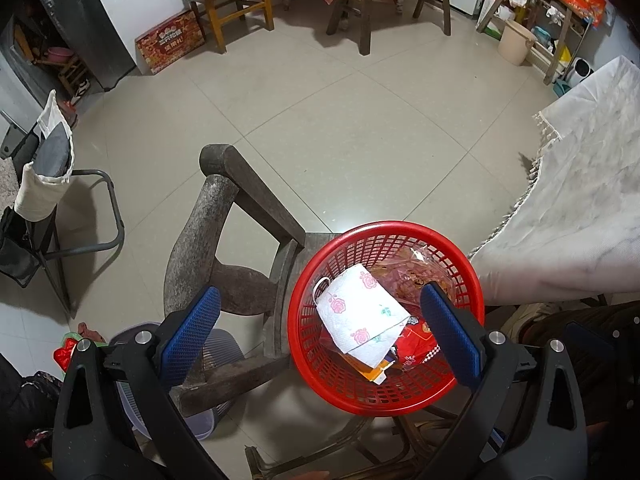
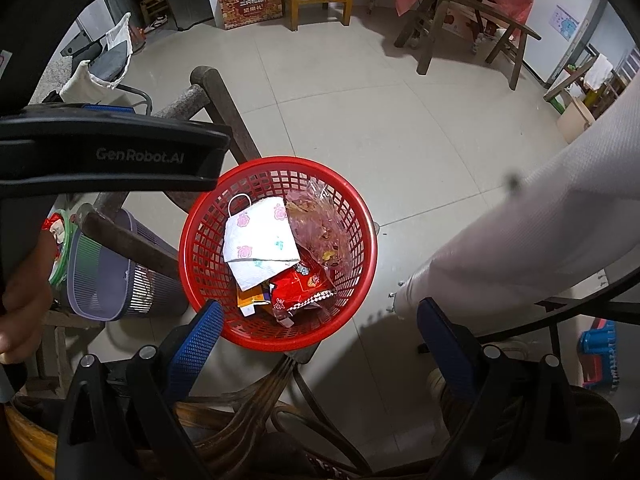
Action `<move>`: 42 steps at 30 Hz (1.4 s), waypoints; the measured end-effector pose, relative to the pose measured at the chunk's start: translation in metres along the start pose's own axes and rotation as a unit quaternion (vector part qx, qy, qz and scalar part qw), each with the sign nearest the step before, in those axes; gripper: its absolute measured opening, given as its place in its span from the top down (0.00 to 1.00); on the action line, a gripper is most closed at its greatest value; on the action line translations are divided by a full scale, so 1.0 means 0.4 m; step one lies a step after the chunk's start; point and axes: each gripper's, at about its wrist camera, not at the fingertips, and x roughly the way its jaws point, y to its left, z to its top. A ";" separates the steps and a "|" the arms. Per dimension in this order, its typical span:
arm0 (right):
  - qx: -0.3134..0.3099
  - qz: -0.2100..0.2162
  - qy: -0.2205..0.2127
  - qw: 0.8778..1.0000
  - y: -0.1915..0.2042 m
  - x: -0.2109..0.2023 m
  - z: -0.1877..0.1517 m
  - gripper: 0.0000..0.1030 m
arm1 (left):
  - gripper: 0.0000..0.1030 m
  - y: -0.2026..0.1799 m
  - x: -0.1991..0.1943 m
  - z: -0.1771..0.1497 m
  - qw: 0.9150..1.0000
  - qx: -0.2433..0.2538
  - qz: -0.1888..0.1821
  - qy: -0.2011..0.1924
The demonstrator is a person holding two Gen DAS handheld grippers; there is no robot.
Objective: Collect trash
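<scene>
Both grippers, left and right, hung over the red basket with jaws wide open and empty (tissue, wrappers inside).

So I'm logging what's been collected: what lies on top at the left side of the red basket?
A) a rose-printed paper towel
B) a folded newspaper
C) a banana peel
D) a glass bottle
A: a white rose-printed paper towel lies on top of the wrappers at the left inside the red basket.
</scene>
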 end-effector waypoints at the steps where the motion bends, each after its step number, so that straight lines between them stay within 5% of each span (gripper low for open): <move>1: 0.000 0.000 0.000 1.000 0.000 0.000 0.000 0.07 | 0.07 -0.001 0.000 0.000 1.000 0.001 0.000 0.000; 42: 0.001 -0.001 -0.001 1.000 0.005 0.000 0.001 0.07 | 0.07 0.009 0.007 0.000 1.000 0.002 -0.001 0.001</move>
